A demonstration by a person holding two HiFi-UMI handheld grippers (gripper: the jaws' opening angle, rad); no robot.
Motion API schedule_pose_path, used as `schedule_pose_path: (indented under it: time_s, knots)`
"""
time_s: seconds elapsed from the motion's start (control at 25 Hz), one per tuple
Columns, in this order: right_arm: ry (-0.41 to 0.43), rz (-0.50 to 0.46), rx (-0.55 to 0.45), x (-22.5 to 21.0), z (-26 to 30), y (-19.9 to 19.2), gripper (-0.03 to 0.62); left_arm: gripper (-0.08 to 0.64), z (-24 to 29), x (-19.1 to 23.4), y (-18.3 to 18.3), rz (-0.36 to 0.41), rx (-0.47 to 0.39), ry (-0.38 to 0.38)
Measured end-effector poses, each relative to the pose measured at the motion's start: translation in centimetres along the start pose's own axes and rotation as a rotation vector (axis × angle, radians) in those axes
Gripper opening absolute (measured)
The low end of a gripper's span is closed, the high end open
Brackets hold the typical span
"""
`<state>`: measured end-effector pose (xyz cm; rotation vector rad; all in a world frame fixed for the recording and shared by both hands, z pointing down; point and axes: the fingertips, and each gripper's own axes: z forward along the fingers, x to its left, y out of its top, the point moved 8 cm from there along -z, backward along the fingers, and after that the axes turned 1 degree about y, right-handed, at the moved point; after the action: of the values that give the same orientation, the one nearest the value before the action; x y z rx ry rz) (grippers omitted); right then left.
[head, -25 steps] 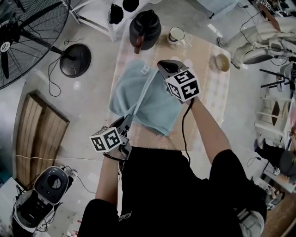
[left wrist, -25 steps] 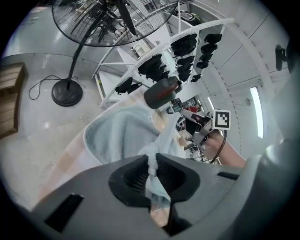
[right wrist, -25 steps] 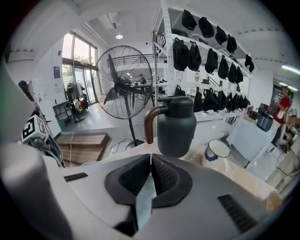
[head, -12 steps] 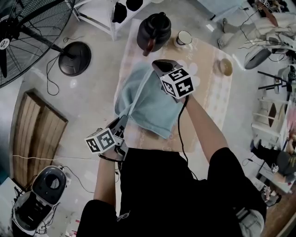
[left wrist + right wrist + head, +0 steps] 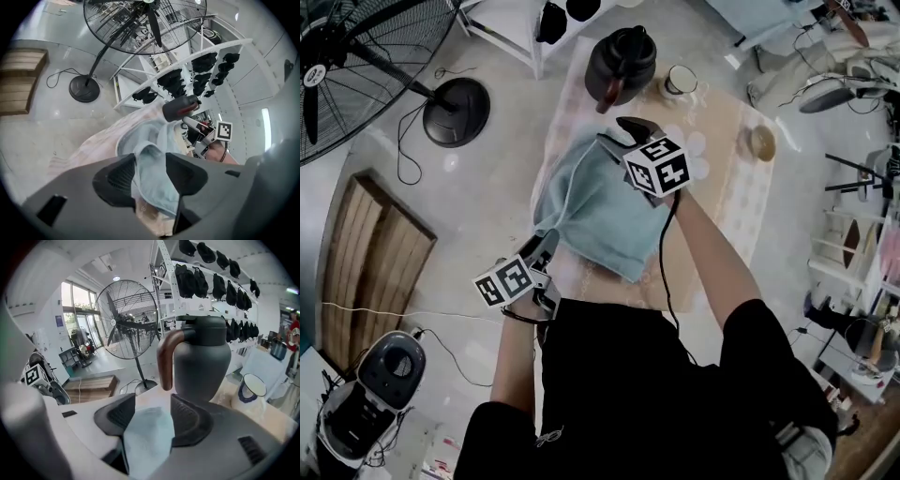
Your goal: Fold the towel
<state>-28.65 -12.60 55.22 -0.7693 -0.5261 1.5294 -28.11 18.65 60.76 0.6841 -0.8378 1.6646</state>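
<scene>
A light blue towel (image 5: 600, 202) lies folded over on the cloth-covered table (image 5: 722, 197). My left gripper (image 5: 546, 246) is at the towel's near left corner. Its jaws have just been opening and now stand open, with the towel's corner (image 5: 154, 173) lying loose between the pads. My right gripper (image 5: 623, 127) is at the towel's far edge, close to the black kettle (image 5: 619, 61). Its jaws have likewise just been opening and are open, and a flap of towel (image 5: 145, 437) rests between them. The towel's folded edge runs between the two grippers.
The kettle (image 5: 201, 362) stands just beyond the right gripper, with a white enamel cup (image 5: 680, 80) to its right and a small bowl (image 5: 759, 142) further right. A floor fan (image 5: 356, 66), a wooden pallet (image 5: 375, 253) and a machine (image 5: 366, 394) are on the floor at left.
Both grippers have sunk a little with the towel's edge, which now lies lower on the table. The right gripper has drawn closer to the kettle.
</scene>
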Motion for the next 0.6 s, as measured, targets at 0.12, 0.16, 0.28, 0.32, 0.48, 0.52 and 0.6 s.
schedule_pose_path:
  time_s: [0.12,0.16,0.28,0.32,0.48,0.52,0.6]
  knots:
    - [0.019,-0.020,0.017,0.0,-0.3,-0.7,0.216,0.233,-0.3,0.5,0.1,0.021,-0.024,0.045]
    - [0.021,-0.026,0.024,-0.2,-0.7,-1.2,0.216,0.235,-0.4,0.5,-0.1,0.028,-0.028,0.051]
    - [0.015,-0.023,0.037,-1.2,-2.4,-2.9,0.216,0.235,0.0,-0.2,-1.0,0.040,-0.013,0.039]
    - [0.010,-0.019,0.040,-1.6,-3.1,-3.6,0.216,0.235,0.3,-0.5,-1.4,0.052,-0.003,0.040]
    - [-0.010,-0.002,0.055,-3.5,-6.1,-6.2,0.216,0.235,1.3,-2.3,-4.0,0.129,0.044,0.055]
    - [-0.015,0.001,0.057,-3.9,-6.9,-6.8,0.216,0.235,1.7,-2.8,-4.8,0.140,0.054,0.050]
    - [-0.025,0.008,0.060,-4.7,-8.4,-8.1,0.216,0.235,2.2,-3.8,-6.2,0.161,0.070,0.049]
